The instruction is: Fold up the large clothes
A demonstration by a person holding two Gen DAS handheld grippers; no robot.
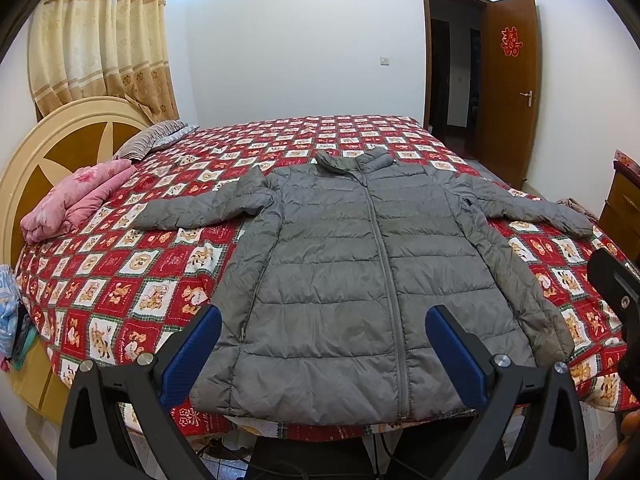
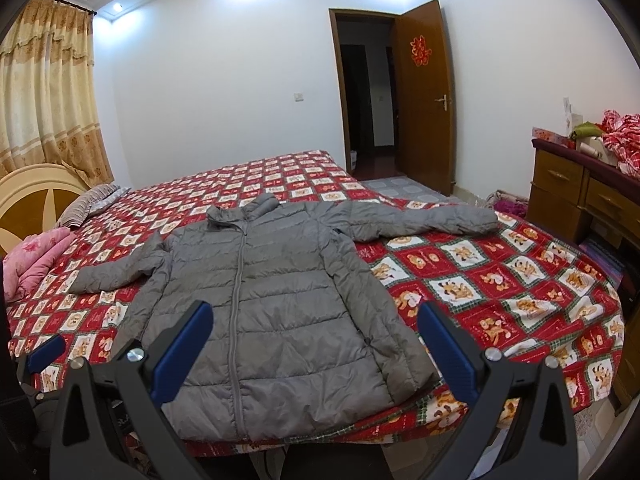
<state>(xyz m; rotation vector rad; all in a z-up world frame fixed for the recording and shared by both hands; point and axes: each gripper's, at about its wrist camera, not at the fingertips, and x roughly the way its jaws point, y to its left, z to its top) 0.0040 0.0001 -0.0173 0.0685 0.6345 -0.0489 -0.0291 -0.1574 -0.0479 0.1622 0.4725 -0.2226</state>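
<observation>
A grey quilted puffer jacket (image 1: 352,280) (image 2: 272,300) lies flat and zipped on the bed, collar away from me, both sleeves spread out sideways, hem at the bed's near edge. My left gripper (image 1: 324,316) hangs open above the hem, its blue-padded fingers (image 1: 192,356) spread wide with nothing between them. My right gripper (image 2: 316,312) is also open and empty, hovering over the jacket's lower right part. The right gripper's black body (image 1: 616,300) shows at the right edge of the left wrist view, and the left gripper's blue tip (image 2: 46,354) shows at the left of the right wrist view.
The bed (image 1: 120,280) (image 2: 520,280) has a red and white patterned cover. A folded pink quilt (image 1: 76,200) and a striped pillow (image 1: 152,138) lie by the headboard (image 1: 60,136). A wooden dresser (image 2: 580,192) with clutter stands right; an open door (image 2: 424,92) is behind.
</observation>
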